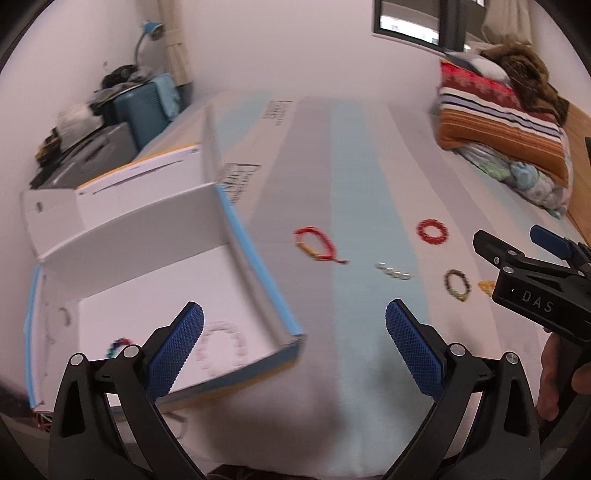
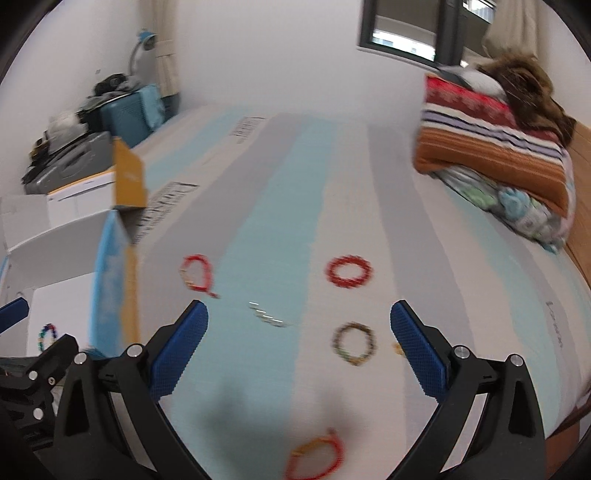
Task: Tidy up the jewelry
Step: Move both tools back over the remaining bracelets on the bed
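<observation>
Both grippers, left gripper [image 1: 294,321] and right gripper [image 2: 299,321], hold textured blue fingers apart, empty. Beaded ring-shaped bracelets [image 2: 349,272] lie flat on the striped bed [image 2: 280,206]; a pale bracelet [image 1: 223,341] sits inside the white cardboard box [image 1: 258,295], left.

striped bed sheet [image 2: 288,206] | folded blankets [image 1: 498,122] far right | desk lamp [image 1: 149,31] | window [image 2: 402,33]

seven bracelets [image 2: 349,276], one box [image 1: 147,258]

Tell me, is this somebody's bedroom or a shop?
Most likely a bedroom. The bracelets lie on a striped mattress, folded blankets are piled at its far end, and a blue desk lamp stands in the corner.
</observation>
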`<state>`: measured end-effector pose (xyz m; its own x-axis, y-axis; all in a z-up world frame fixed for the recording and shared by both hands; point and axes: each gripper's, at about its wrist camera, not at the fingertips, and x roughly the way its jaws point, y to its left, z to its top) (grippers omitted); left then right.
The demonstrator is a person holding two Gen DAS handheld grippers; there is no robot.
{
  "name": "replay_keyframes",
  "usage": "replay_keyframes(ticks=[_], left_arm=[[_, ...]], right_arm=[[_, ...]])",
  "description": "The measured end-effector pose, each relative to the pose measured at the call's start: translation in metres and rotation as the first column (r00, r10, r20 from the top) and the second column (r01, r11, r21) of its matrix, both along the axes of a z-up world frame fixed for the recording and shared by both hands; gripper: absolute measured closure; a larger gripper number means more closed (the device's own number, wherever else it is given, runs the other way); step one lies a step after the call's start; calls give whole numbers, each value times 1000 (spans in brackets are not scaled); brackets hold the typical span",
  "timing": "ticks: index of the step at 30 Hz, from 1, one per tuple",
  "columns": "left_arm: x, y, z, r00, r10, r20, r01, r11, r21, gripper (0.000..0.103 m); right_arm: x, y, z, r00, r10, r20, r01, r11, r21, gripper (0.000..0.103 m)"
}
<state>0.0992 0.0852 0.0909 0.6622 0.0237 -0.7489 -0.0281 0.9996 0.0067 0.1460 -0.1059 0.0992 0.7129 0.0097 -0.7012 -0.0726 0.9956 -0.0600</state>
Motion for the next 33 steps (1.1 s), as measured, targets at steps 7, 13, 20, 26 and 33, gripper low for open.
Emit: replay_keyframes(ticks=[7,13,20,26,33], left_arm=[[15,-65,-23,996,-84,-31,83,996,-26,6],[22,-107,-54,989,-129,-72,127,991,-34,6],[21,-133,-100,977,-165,-135,160,986,-52,6],[19,-144,-135,965,-191,-179,187,981,-43,6],[16,-152,-158,955,-227,-191,223,974,-42,6]], right_arm=[[5,-71,-22,996,-84,-35,84,996,6,8],[14,-121,-49,989,-118,-89,120,993,20,8],[28,-149,-92,981,-108,-164,119,991,55,8],[41,-164,-127,972,-129,-196,147,986,84,8],[52,-172,-144,967,-118,-226,142,986,92,8]])
